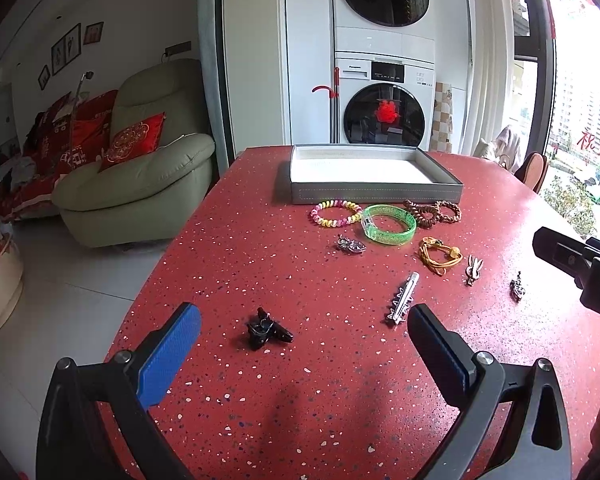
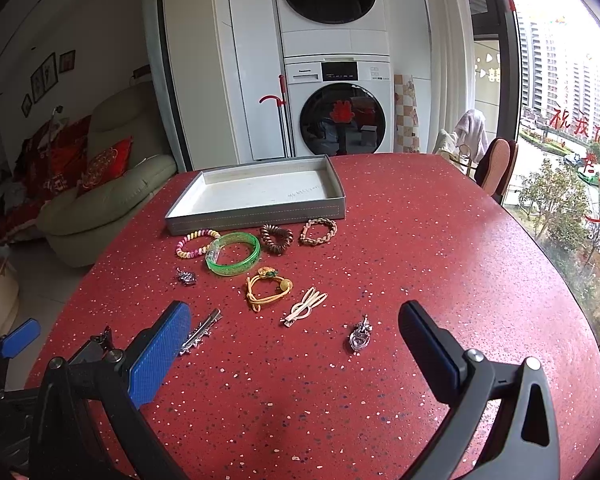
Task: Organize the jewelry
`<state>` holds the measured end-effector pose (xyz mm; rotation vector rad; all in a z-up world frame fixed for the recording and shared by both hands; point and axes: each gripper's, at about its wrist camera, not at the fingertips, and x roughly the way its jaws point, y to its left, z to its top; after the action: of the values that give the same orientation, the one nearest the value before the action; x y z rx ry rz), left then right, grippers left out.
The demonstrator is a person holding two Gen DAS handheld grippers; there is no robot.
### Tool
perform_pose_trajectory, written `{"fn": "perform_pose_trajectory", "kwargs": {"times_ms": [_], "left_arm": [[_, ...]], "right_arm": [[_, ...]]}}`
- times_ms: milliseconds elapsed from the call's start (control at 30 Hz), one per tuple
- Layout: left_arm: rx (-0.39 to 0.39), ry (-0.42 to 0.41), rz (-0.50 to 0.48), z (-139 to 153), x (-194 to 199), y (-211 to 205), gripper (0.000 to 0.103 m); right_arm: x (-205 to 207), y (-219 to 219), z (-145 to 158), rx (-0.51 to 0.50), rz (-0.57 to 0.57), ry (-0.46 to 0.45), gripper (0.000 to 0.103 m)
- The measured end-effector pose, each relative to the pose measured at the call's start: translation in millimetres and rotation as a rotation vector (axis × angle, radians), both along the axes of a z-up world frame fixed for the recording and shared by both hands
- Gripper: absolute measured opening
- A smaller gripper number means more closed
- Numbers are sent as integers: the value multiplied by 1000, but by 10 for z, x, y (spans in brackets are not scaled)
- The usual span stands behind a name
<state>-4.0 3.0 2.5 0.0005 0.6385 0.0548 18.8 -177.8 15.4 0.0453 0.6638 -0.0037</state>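
A grey tray (image 1: 374,194) (image 2: 260,216) with a white inside sits empty at the far side of the red table. In front of it lie a pastel bead bracelet (image 1: 336,212) (image 2: 196,243), a green bangle (image 1: 389,224) (image 2: 233,254), brown hair ties (image 1: 432,211) (image 2: 296,234), a yellow cord bracelet (image 1: 439,255) (image 2: 266,286), silver clips (image 1: 403,299) (image 2: 303,307) and brooches (image 2: 359,335). A black claw clip (image 1: 267,328) lies between the fingers of my open left gripper (image 1: 300,326). My right gripper (image 2: 294,328) is open above the table, nothing between its fingers.
The red speckled table (image 1: 300,400) (image 2: 420,260) has rounded edges. A green armchair (image 1: 140,176) stands off its left side, stacked washing machines (image 1: 384,80) behind, a chair (image 2: 496,168) and a window at the right. The right gripper's body (image 1: 580,264) shows at the left wrist view's right edge.
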Motion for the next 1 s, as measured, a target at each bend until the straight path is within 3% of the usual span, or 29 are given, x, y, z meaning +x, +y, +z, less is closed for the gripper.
{"fn": "perform_pose_trajectory", "kwargs": {"times_ms": [1000], "left_arm": [[4, 14, -8, -30, 24, -47, 103]], "right_arm": [[5, -5, -31, 3, -3, 5, 103]]}}
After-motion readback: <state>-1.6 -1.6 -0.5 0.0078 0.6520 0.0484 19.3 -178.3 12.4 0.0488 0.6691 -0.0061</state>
